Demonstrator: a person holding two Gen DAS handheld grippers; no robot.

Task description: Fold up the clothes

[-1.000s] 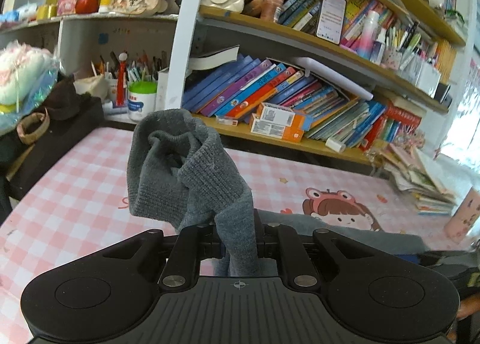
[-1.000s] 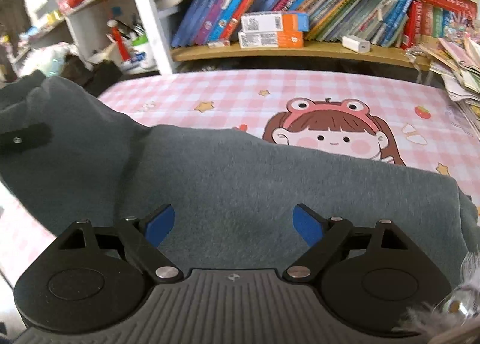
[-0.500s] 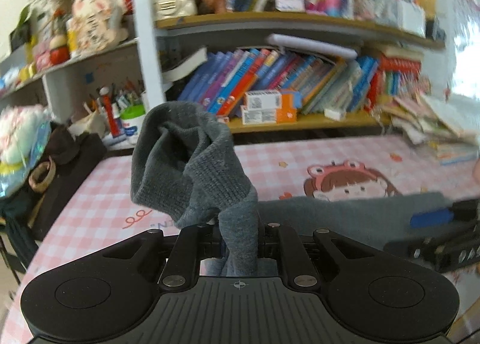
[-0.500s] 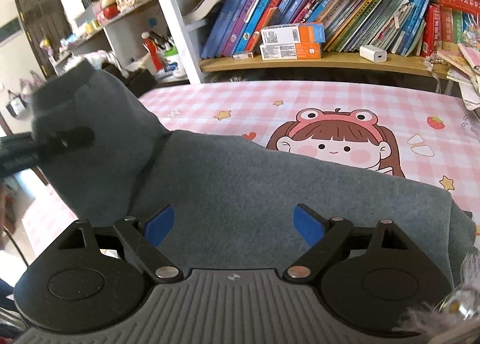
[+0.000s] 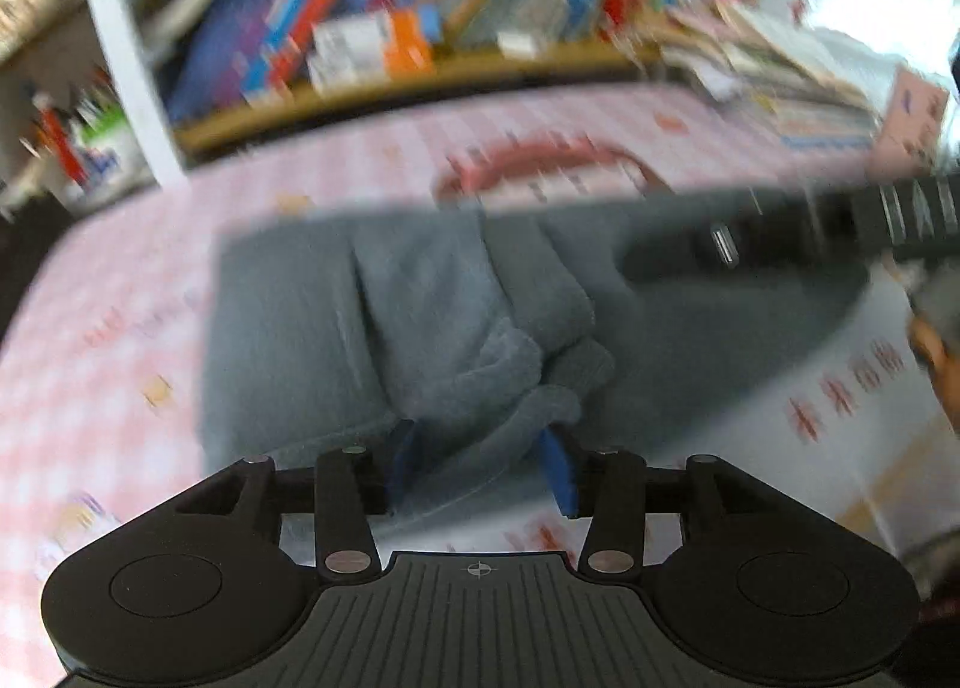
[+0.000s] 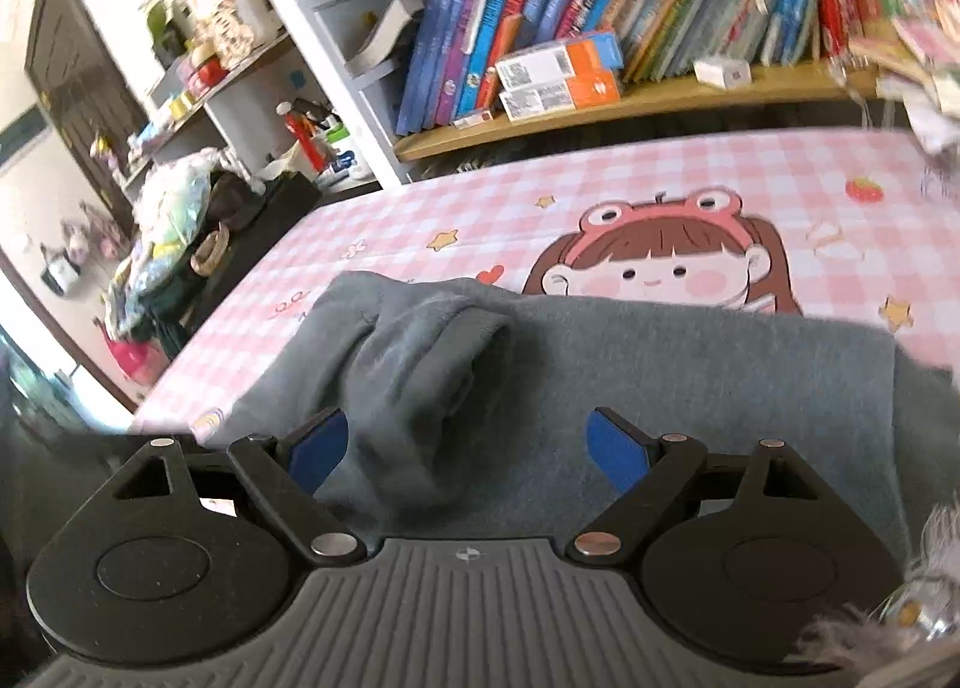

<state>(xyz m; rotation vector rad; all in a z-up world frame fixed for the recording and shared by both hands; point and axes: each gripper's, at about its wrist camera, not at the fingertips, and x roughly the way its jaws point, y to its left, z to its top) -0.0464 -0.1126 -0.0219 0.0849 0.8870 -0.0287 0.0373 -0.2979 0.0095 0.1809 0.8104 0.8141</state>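
No text, brand or number can be read. The book spines point(image 6: 600, 27) and the boxes' printed labels point(image 6: 534, 69), on the shelf well beyond the right gripper point(image 6: 465, 451), are too small to decipher.

A tabletop point(image 6: 630, 178) covered by a pink-and-white checked cloth point(image 6: 420, 220) is carrying a grey garment point(image 6: 690, 376), which is lying flat across the near part of it. A sleeve point(image 6: 432, 364) is lying folded in on top of the garment, its cuff bunching up. A cartoon girl in a frog hat point(image 6: 660, 262), printed on the cloth, is showing just beyond the garment's far edge, with small stars and a strawberry scattered around her. Loose papers point(image 5: 798, 81) are piling up at the far right corner.
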